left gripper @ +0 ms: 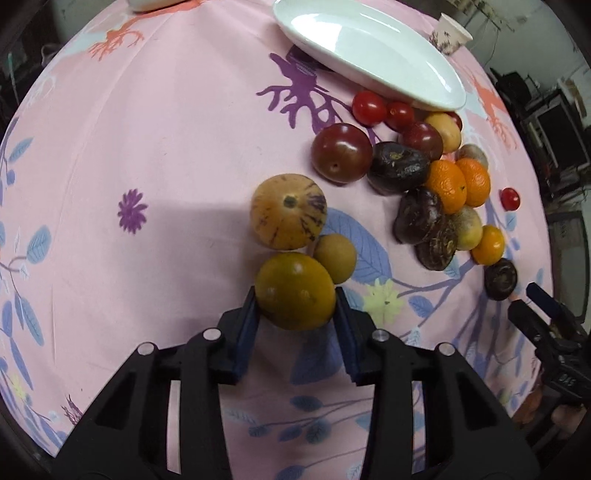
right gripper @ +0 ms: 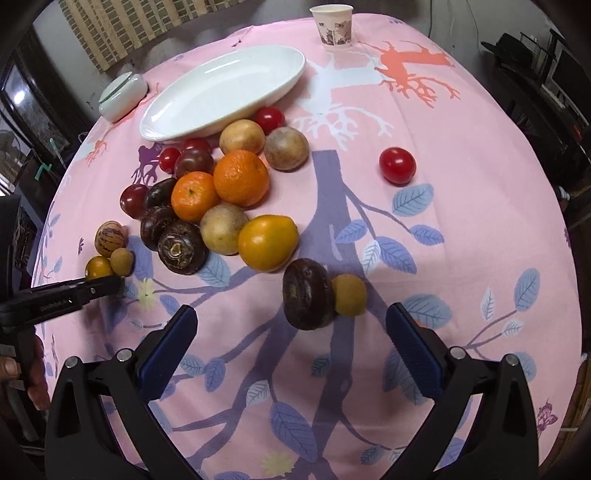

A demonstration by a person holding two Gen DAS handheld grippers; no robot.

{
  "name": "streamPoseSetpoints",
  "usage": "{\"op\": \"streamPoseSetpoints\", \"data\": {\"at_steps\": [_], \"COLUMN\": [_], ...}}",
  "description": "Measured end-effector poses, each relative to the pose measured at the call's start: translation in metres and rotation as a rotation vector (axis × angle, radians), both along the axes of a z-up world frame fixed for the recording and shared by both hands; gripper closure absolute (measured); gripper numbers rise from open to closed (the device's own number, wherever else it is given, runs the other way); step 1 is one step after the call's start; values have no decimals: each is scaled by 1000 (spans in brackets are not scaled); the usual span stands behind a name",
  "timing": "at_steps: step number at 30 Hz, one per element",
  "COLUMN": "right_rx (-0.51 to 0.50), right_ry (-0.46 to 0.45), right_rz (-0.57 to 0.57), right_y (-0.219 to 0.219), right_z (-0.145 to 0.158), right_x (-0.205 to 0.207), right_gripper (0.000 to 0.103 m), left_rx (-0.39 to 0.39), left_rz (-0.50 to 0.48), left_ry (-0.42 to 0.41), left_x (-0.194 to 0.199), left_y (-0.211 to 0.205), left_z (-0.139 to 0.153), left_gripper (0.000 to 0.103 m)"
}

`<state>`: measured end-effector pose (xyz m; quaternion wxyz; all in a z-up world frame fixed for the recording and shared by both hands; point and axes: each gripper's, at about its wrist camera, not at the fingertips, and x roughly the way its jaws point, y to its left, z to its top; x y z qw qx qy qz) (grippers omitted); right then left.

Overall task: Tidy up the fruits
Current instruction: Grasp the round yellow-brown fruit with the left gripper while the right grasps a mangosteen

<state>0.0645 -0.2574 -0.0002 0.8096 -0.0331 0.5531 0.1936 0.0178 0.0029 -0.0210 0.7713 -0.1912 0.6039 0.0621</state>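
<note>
Oval white plate (right gripper: 221, 92): one. Mandarins (right gripper: 240, 177): two, near the plate. Left gripper (left gripper: 295, 314): level, clamped on one yellow-green fruit (left gripper: 295, 291). Right gripper (right gripper: 290, 332): wide open, holding nothing, facing one dark water chestnut (right gripper: 308, 299).

Both wrist cams look down-fwd, close over tablecloth (left gripper: 147, 147); share fruit pile (right gripper: 221, 184) & plate (left gripper: 406, 62).

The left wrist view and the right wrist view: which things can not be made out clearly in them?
- Small red tomato, left wrist view: mostly hidden behind the white oval plate and a tan fruit.
- Left gripper, right wrist view: seen side-on, so its grip on the yellow-green fruit cannot be judged there.
- Paper cup, left wrist view: small at the edge; its print is unreadable.
- White lidded dish, left wrist view: cut off by the top edge.
</note>
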Motion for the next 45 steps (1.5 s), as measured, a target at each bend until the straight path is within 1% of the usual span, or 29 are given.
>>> {"op": "streamPoseSetpoints", "data": {"at_steps": [3,4,5,6,8,10,13,16,17,18,19,20,23,27,29,30,32,33,34,36,40,43,45], "right_rx": [-13,-21,-36,-45,-25,-8,-12,-28,-39,-62,-90,-125,-135,-171,-122,-60,22,66,85,79,96,88,87], "right_ry": [-8,-8,1,27,50,52,35,2,-8,-21,-28,-26,-25,-45,-28,-14,3,31,53,83,128,130,128], "right_rz": [43,50,53,51,42,57,82,90,83,77,71,64,58,95,82,57,17,7,11,24,10,14,10], "right_y": [-2,-4,-6,-10,-15,-13,-3,4,5,6,6,6,3,9,3,-4,-15,-21,-22,-21,-20,-12,-8], "right_z": [-1,-3,-7,-12,-16,-15,-12,-8,-8,-7,-8,-10,-13,-12,-9,-4,2,3,2,-2,-14,-20,-23], "right_x": [-2,-2,-2,0,2,3,4,8,11,14,17,21,26,24,22,22,21,20,19,15,13,17,22], "right_gripper": [1,8,22,25,27,33,33,34,39,42,49,51,51,51,52,52,51,51,51,51,51,52,55], "left_rx": [33,25,12,-5,-32,-50,-86,-83,-81,-81,-79,-77,-70,-60,-54,-56,-62,-65,-65,-62,-55,-51,-50], "left_rz": [-15,-9,1,9,19,27,59,63,63,63,62,61,58,53,50,51,55,56,56,54,46,41,41], "left_ry": [-3,-2,-1,-2,-7,-2,10,4,4,4,1,0,-4,-4,-2,-3,-8,-11,-13,-12,-11,-10,-11], "left_x": [-12,-19,-22,-25,-33,-39,-45,-47,-47,-47,-47,-45,-43,-42,-42,-41,-42,-42,-42,-42,-41,-41,-41], "left_y": [3,9,11,13,15,18,25,29,28,28,28,28,26,25,24,24,24,25,25,24,23,24,24], "left_z": [3,3,3,4,4,0,-5,-4,-5,-5,-5,-5,-5,-5,-5,-6,-6,-6,-7,-7,-7,-7,-6], "left_gripper": [64,64,64,64,64,64,64,63,63,63,63,63,63,63,63,63,63,63,63,63,63,63,63]}}
